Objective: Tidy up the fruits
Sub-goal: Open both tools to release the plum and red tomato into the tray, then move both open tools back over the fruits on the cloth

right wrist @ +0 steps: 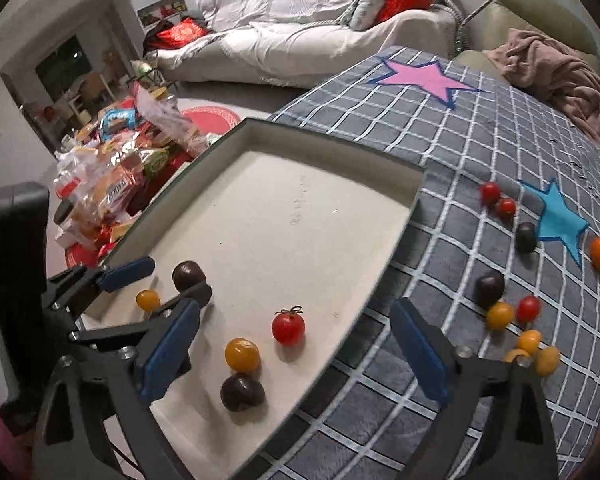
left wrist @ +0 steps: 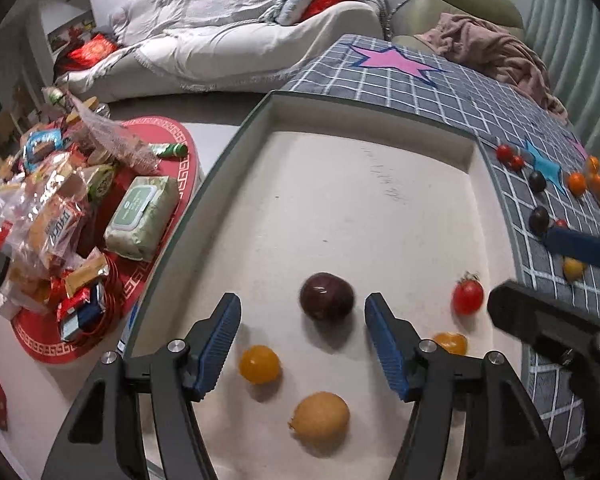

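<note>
**Both grippers open over the fruit tray**

The left gripper (left wrist: 302, 344) is wide open and holds nothing. A dark plum (left wrist: 326, 297) lies on the tray (left wrist: 380, 200) just ahead, between its fingers but not touching them. A yellow fruit (left wrist: 321, 418) sits closer in.

The right gripper (right wrist: 296, 360) is wide open and empty too. A yellow tomato (right wrist: 242, 354) and a red tomato (right wrist: 288, 327) lie between its fingers.

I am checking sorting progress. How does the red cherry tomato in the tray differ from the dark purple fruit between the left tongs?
The red cherry tomato is bright, smaller, with a green stem; the dark purple round fruit is larger, stemless. It lies between the open left tongs; the tomato lies outside. Both rest in the white tray.
</note>
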The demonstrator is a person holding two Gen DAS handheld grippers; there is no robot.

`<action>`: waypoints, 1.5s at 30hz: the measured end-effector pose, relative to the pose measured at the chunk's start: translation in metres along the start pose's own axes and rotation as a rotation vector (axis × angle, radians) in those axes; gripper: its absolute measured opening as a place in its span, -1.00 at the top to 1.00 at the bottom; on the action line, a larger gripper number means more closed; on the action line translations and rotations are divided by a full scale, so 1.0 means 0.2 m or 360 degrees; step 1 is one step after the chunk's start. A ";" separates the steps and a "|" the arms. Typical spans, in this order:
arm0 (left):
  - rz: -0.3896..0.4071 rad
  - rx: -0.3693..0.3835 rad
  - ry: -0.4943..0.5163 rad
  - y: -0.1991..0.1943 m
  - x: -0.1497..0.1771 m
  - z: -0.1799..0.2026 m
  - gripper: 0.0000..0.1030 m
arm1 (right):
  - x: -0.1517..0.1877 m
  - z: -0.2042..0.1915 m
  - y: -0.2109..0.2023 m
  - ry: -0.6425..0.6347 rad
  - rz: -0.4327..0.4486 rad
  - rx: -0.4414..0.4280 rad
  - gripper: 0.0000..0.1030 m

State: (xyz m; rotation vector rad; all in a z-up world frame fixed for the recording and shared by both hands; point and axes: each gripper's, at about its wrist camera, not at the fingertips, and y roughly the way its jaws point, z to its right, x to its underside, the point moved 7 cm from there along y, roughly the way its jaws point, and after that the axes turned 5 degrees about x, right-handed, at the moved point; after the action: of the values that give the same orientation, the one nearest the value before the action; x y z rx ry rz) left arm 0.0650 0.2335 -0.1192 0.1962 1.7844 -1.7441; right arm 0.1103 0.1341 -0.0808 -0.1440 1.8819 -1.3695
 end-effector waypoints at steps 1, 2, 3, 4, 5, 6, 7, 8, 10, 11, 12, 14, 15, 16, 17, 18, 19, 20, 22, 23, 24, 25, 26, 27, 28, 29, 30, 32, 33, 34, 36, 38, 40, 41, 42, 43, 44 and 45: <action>0.0005 -0.0007 0.0023 -0.01 0.00 0.02 -0.28 | 0.01 0.02 -0.02 0.0012 0.0007 0.0003 -0.89; 0.0008 -0.0008 0.0038 -0.02 0.00 0.04 -0.28 | 0.01 0.04 -0.04 0.0018 0.0015 0.0014 -0.89; 0.0009 -0.0003 0.0051 -0.03 0.00 0.05 -0.28 | 0.02 0.06 -0.05 0.0022 0.0021 0.0023 -0.89; 0.0011 0.0007 0.0066 -0.04 0.00 0.08 -0.28 | 0.02 0.08 -0.06 0.0028 0.0026 0.0034 -0.89; 0.0014 0.0011 0.0077 -0.05 0.00 0.09 -0.32 | 0.03 0.11 -0.08 0.0037 0.0032 0.0046 -0.89; 0.0015 0.0012 0.0085 -0.06 0.00 0.11 -0.44 | 0.05 0.16 -0.10 0.0053 0.0039 0.0066 -0.89; 0.0023 0.0014 0.0095 -0.07 0.00 0.13 -0.78 | 0.07 0.20 -0.12 0.0066 0.0046 0.0081 -0.89; 0.0047 0.0018 0.0098 -0.09 -0.01 0.14 -0.85 | 0.08 0.24 -0.14 0.0079 0.0053 0.0096 -0.89; 0.0073 0.0037 0.0120 -0.12 -0.01 0.19 -0.85 | 0.12 0.32 -0.17 0.0104 0.0064 0.0125 -0.89; 0.0073 0.0048 0.0134 -0.14 -0.01 0.21 -0.85 | 0.15 0.37 -0.18 0.0121 0.0064 0.0148 -0.89; 0.0080 0.0052 0.0146 -0.15 -0.02 0.24 -0.85 | 0.17 0.40 -0.19 0.0132 0.0062 0.0162 -0.89; 0.0096 0.0063 0.0172 -0.18 -0.03 0.29 -0.85 | 0.23 0.50 -0.21 0.0175 0.0054 0.0198 -0.89; 0.0103 0.0075 0.0183 -0.19 -0.03 0.31 -0.85 | 0.26 0.55 -0.23 0.0202 0.0050 0.0216 -0.89; 0.0111 0.0090 0.0197 -0.21 -0.03 0.35 -0.85 | 0.30 0.62 -0.24 0.0242 0.0045 0.0240 -0.89; 0.0116 0.0104 0.0210 -0.22 -0.04 0.38 -0.85 | 0.31 0.65 -0.25 0.0263 0.0042 0.0252 -0.89; 0.0121 0.0119 0.0229 -0.23 -0.04 0.42 -0.85 | 0.34 0.70 -0.26 0.0294 0.0038 0.0270 -0.89; 0.0126 0.0136 0.0255 -0.24 -0.04 0.46 -0.85 | 0.37 0.76 -0.27 0.0327 0.0033 0.0294 -0.89; 0.0129 0.0147 0.0278 -0.25 -0.04 0.51 -0.85 | 0.39 0.81 -0.28 0.0357 0.0027 0.0316 -0.89; 0.0136 0.0173 0.0331 -0.27 -0.04 0.60 -0.85 | 0.43 0.89 -0.29 0.0400 0.0019 0.0346 -0.89; 0.0136 0.0181 0.0347 -0.27 -0.04 0.64 -0.85 | 0.45 0.92 -0.29 0.0419 0.0014 0.0359 -0.89; 0.0135 0.0192 0.0369 -0.28 -0.03 0.68 -0.85 | 0.47 0.94 -0.30 0.0432 0.0011 0.0371 -0.89; 0.0131 0.0203 0.0398 -0.28 -0.02 0.73 -0.85 | 0.48 0.97 -0.29 0.0444 0.0007 0.0383 -0.89; 0.0128 0.0208 0.0412 -0.27 -0.02 0.76 -0.85 | 0.49 0.99 -0.29 0.0450 0.0005 0.0390 -0.89; 0.0122 0.0212 0.0430 -0.27 -0.01 0.79 -0.85 | 0.50 1.01 -0.28 0.0452 0.0003 0.0398 -0.89; 0.0110 0.0215 0.0453 -0.26 0.00 0.84 -0.85 | 0.50 1.01 -0.28 0.0449 0.0001 0.0404 -0.89; 0.0102 0.0213 0.0463 -0.25 0.00 0.86 -0.85 | 0.50 1.02 -0.27 0.0437 0.0000 0.0414 -0.89; 0.0090 0.0208 0.0475 -0.24 0.01 0.88 -0.85 | 0.50 1.02 -0.26 0.0428 0.0000 0.0419 -0.89; 0.0066 0.0209 0.0495 -0.21 0.04 0.93 -0.85 | 0.50 1.03 -0.24 0.0377 0.0005 0.0437 -0.89; 0.0057 0.0206 0.0506 -0.19 0.05 0.95 -0.85 | 0.49 1.02 -0.23 0.0361 0.0007 0.0441 -0.89; 0.0049 0.0197 0.0520 -0.18 0.05 0.97 -0.85 | 0.49 1.02 -0.22 0.0334 0.0012 0.0444 -0.89; 0.0028 0.0171 0.0547 -0.14 0.07 1.00 -0.85 | 0.47 1.01 -0.20 0.0294 0.0019 0.0438 -0.89; 0.0007 0.0160 0.0561 -0.10 0.08 1.02 -0.85 | 0.45 1.00 -0.18 0.0249 0.0036 0.0423 -0.89; -0.0003 0.0151 0.0572 -0.08 0.09 1.04 -0.85 | 0.43 1.00 -0.16 0.0217 0.0040 0.0404 -0.89; -0.0004 0.0138 0.0582 -0.06 0.09 1.05 -0.85 | 0.42 0.99 -0.16 0.0207 0.0042 0.0396 -0.89; 0.0001 0.0126 0.0588 -0.05 0.09 1.05 -0.85 | 0.40 0.99 -0.15 0.0190 0.0046 0.0385 -0.89; 0.0013 0.0106 0.0593 -0.04 0.08 1.06 -0.85 | 0.39 1.00 -0.14 0.0174 0.0048 0.0394 -0.86; 0.0016 0.0096 0.0594 -0.03 0.07 1.07 -0.85 | 0.38 1.00 -0.13 0.0157 0.0045 0.0397 -0.80; 0.0013 0.0098 0.0592 -0.02 0.07 1.07 -0.85 | 0.37 1.00 -0.12 0.0145 0.0043 0.0391 -0.73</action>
State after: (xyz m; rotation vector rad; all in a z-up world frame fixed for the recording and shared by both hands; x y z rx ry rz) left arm 0.1226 0.0268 -0.1075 0.5860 1.9814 -1.8486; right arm 0.1810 -0.0647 -0.1214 0.0679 1.7642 -1.5986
